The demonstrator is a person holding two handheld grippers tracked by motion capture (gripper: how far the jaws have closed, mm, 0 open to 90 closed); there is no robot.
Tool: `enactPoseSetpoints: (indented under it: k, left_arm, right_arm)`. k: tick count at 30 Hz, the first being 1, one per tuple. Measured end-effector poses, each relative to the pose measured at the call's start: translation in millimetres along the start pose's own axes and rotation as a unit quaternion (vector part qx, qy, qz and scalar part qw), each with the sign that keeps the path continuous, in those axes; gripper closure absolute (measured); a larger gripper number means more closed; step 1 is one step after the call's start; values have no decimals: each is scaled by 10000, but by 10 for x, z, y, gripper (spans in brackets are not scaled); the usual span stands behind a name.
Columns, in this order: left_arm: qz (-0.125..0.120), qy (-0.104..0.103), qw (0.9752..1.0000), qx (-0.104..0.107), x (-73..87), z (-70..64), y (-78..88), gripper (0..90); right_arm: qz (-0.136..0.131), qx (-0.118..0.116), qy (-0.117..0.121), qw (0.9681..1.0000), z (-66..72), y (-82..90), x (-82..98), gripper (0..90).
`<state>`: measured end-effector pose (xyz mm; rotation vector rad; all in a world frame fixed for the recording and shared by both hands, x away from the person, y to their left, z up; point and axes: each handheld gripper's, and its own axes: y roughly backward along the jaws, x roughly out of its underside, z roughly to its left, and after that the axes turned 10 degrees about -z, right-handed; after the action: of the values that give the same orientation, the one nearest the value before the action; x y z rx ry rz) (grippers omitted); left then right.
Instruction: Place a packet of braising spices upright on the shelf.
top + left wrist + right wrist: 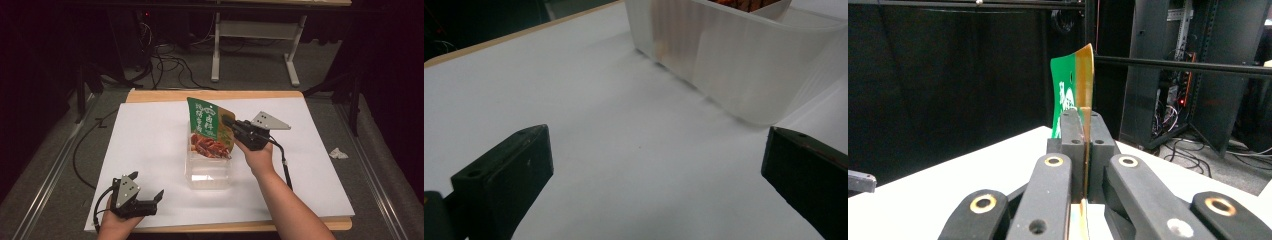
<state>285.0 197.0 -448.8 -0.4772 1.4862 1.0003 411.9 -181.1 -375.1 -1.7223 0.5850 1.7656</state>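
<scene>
Pouch (210, 129) pinched by edge in right hand-held gripper (231, 123), jaws clamped flat on it, held upright over far end of clear bin (207, 172) at counter (150, 135) middle, bottom dipping inside. Judged: pickup done, lowering and release left. Left hand-held gripper (150, 200) wide open, holding nothing, idle at near-left edge.

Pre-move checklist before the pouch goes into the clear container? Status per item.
1. Right gripper shut on snack pouch: ok.
2. Pouch lower edge inside clear container: cannot tell.
3. Container upright on the white sheet: ok.
4. Left gripper open, apart from the container: ok.
5. Container steadied by the left gripper: not ok.
6. Right gripper cable off the container: ok.
</scene>
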Motion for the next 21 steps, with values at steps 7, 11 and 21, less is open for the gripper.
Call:
enactPoseSetpoints:
  k: [7,11,21]
  left_arm:
    - [9,-1,10000,12,2,-1,0,7]
    - [11,-1,10000,7,2,0,-2,7]
    - [9,11,10000,-12,8,10,-1,7]
  right_arm:
    - [55,54,-39,10000,-12,63,46,900]
    - [82,63,-32,9999,-17,84,51,900]
    - [348,69,-121,9993,-19,47,50,626]
